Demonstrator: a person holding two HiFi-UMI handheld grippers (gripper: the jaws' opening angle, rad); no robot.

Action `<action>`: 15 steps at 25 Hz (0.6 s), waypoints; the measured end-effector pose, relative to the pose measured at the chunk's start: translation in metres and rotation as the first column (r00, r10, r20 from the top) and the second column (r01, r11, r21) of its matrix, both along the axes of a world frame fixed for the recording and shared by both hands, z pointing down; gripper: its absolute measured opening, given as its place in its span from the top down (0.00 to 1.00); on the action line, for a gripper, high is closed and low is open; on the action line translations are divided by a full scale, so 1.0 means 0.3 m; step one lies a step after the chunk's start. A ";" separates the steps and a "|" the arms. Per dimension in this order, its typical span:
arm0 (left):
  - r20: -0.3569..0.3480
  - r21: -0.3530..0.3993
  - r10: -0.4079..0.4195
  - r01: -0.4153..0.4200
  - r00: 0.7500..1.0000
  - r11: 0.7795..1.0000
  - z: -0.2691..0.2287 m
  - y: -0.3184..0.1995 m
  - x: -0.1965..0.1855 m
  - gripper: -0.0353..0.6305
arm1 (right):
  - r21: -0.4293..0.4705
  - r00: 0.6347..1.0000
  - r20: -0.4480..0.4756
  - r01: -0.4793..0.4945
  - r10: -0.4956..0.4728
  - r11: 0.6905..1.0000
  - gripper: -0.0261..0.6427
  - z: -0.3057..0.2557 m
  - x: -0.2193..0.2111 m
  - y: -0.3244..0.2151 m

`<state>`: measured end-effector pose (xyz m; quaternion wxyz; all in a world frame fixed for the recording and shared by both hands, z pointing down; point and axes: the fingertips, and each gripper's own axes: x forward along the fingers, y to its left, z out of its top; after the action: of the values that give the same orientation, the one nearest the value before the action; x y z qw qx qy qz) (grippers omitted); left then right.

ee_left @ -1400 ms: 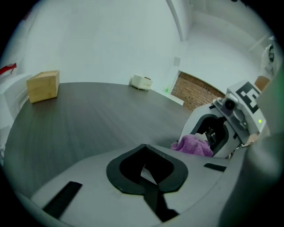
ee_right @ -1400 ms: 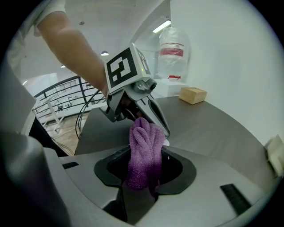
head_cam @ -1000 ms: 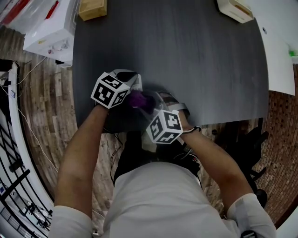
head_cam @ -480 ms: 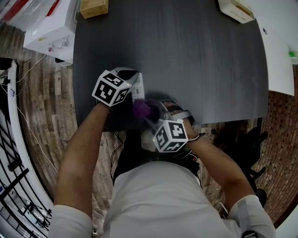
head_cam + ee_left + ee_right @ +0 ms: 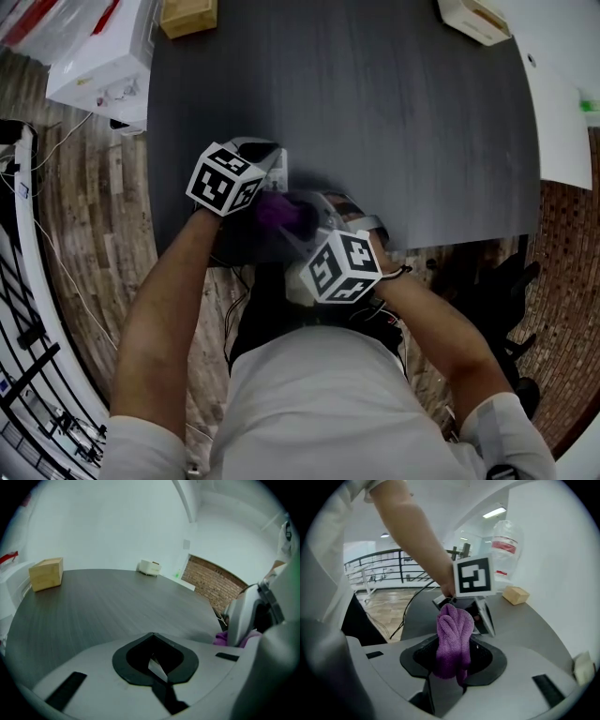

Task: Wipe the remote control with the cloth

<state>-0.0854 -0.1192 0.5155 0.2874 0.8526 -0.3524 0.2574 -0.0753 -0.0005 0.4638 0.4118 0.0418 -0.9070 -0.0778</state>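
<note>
mid-wipe I reckon: left claw (image 5: 157, 666) clamped on remote (image 5: 278, 167), right claw (image 5: 451, 660) pinching purple cloth (image 5: 453, 630) just beside it, more wiping left

My left tool (image 5: 157, 666) has its jaws closed together on a thin edge of the remote control (image 5: 486, 617). My right tool (image 5: 451, 670) is clamped on the cloth (image 5: 453, 637) and sits just beside the left one. Both tools point forward and down. Both forearms (image 5: 164, 309) are bare.
</note>
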 end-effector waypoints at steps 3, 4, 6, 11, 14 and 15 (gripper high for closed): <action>-0.015 -0.008 -0.041 0.041 0.999 0.999 -0.004 0.003 -0.013 0.94 | -0.069 0.982 0.025 -0.187 0.189 0.980 0.72 0.012 0.079 -0.101; -0.020 -0.005 -0.070 0.070 0.997 0.998 -0.009 0.005 -0.027 0.94 | -0.073 0.969 0.018 -0.244 0.246 0.967 0.72 0.023 0.111 -0.141; -0.057 -0.004 -0.148 0.148 0.987 0.989 -0.026 0.024 -0.066 0.94 | -0.053 0.945 -0.008 -0.326 0.326 0.944 0.72 0.048 0.161 -0.220; -0.079 -0.016 -0.161 0.160 0.984 0.987 -0.022 0.111 -0.061 0.94 | -0.028 0.919 -0.061 -0.393 0.391 0.919 0.72 0.113 0.164 -0.358; -0.112 -0.007 -0.104 0.104 0.988 0.995 -0.042 0.113 -0.017 0.94 | -0.032 0.919 -0.079 -0.389 0.385 0.921 0.72 0.138 0.121 -0.388; -0.106 -0.010 -0.088 0.087 0.990 0.996 -0.041 0.111 -0.009 0.94 | -0.034 0.922 -0.086 -0.382 0.378 0.924 0.72 0.147 0.106 -0.389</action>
<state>-0.0881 -0.0858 0.5034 0.3190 0.8481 -0.3730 0.1996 -0.0433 -0.1172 0.5078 0.4547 0.2034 -0.8667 0.0245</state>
